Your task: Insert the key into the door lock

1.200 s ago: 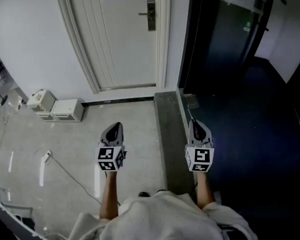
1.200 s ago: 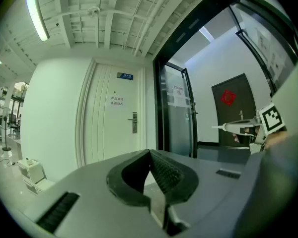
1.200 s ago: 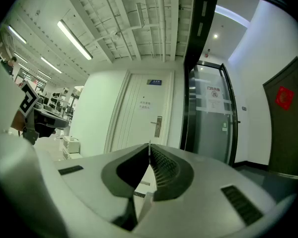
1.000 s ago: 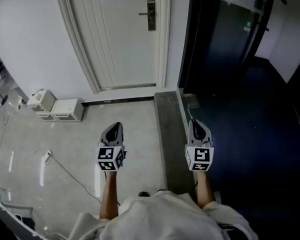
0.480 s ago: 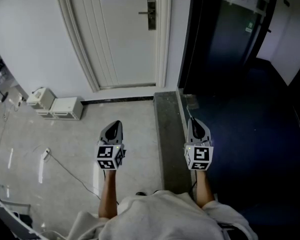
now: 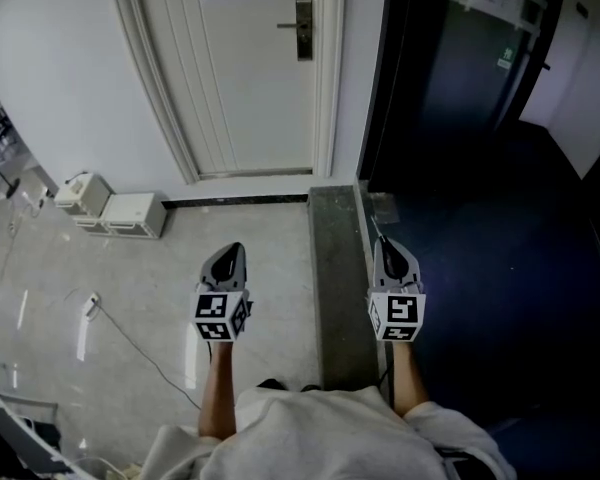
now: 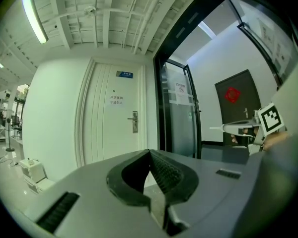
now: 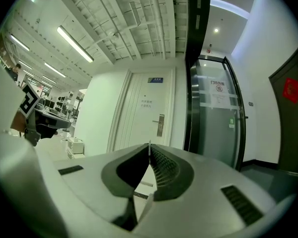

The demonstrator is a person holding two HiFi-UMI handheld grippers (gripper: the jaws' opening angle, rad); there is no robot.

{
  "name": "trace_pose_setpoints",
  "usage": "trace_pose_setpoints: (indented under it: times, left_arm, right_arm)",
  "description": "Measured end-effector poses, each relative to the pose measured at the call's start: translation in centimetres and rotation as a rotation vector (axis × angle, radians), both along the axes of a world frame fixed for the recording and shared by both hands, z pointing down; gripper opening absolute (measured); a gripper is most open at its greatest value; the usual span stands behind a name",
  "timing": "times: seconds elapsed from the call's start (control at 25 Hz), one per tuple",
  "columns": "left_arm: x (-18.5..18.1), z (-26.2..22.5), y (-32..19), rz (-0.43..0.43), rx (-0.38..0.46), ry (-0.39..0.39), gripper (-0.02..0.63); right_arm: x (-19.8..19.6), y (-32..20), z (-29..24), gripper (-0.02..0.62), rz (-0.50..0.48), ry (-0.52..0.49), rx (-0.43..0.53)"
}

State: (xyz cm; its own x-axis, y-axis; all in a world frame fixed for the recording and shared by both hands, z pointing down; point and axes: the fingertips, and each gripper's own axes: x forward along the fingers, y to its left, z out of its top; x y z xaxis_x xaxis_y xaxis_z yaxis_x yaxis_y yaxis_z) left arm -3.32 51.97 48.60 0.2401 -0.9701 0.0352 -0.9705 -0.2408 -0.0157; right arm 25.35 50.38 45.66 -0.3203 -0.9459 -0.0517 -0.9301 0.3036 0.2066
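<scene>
Inside the clamped jaws of the right gripper [image 8: 149,149], only its own view is showing the key [image 8: 149,144]. The left gripper [image 7: 150,151] is sitting closed, empty.

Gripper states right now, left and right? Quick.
Left gripper: closed, nothing between the jaws.
Right gripper: closed on a thin sliver poking out at the tips, probably the key.

Glossy pale floor tiles [image 6: 130,268] reflect light; the white door [image 6: 250,88] looks smooth and matt, its lock plate [image 6: 303,16] dark metal.
</scene>
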Motion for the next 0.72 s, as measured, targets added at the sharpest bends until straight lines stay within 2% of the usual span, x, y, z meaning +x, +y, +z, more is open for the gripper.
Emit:
trace_pose_setpoints:
  times: [0.4,0.56,0.72]
  left_arm:
    - [0.0,1.7,-4.6,0.002,-0.041,0.006,0.017]
    - [-0.9,2.5,-8.1,0.009,-0.048,0.011,0.017]
    - [-2.3,2.6,-13.8,0.022,-0.045,0.018,0.017]
  right_arm:
    - [-0.3,-4.8,1.2,0.031,-0.010,0.006,-0.033]
    - [-1.3,-8.1,1.8,0.031,-0.005,0.011,-0.037]
    - [-2.9,-13.1,1.9,0.031,0.001,0.024,-0.036]
